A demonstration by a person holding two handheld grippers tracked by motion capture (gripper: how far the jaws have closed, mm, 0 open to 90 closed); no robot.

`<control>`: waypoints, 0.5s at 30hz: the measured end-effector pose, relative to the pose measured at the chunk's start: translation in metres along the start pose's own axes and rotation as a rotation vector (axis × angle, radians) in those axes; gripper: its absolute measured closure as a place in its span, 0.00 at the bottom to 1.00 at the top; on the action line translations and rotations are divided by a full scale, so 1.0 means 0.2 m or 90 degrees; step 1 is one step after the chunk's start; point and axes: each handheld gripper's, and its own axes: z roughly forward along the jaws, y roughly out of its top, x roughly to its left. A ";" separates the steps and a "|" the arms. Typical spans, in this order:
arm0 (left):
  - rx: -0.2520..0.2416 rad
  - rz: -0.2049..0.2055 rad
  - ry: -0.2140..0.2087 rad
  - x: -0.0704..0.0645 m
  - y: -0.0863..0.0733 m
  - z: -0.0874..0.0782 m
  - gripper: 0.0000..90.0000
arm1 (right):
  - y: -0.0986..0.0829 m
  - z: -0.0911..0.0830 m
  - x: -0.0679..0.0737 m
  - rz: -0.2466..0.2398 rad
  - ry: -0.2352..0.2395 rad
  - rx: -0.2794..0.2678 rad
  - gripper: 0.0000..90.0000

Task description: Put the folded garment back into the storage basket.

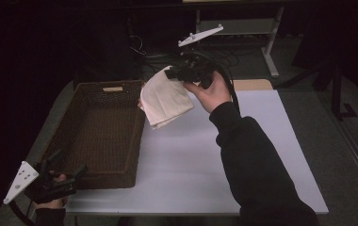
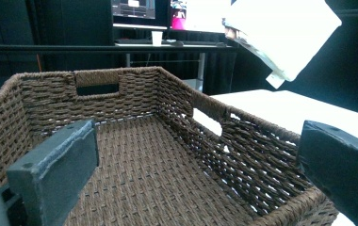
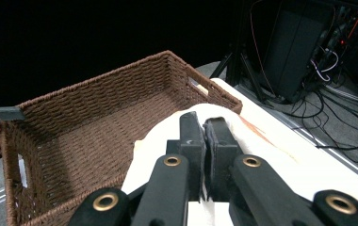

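Wicker basket [image 1: 97, 136]: empty, on table [image 1: 205, 155], below and left of the right gripper [image 1: 170, 73].
Folded cream cloth [image 1: 165, 99]: clamped in the right gripper's closed jaws, hanging over the basket's near rim.
Left gripper [image 1: 69, 174]: jaws apart, empty, at the basket's corner.
Step judged: carrying cloth over; next, move leftward, lower, release.

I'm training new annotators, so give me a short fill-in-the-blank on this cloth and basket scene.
1. The right tool is shut on a folded white ____.
2. The cloth hangs in the air beside the brown woven ____.
3. The left tool, by the basket's near corner, has its jaws ____.
4. Nothing lies ____ the basket.

Missing words: cloth; basket; open; inside
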 end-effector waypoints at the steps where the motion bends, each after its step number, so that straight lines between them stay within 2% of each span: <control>1: 0.000 0.000 0.000 0.00 0.00 0.00 0.00 | 0.01 0.00 0.00 -0.001 0.001 0.000 0.95; 15: 0.000 0.001 0.000 0.00 0.00 0.00 0.00 | 0.08 0.07 0.05 -0.014 0.011 -0.006 0.95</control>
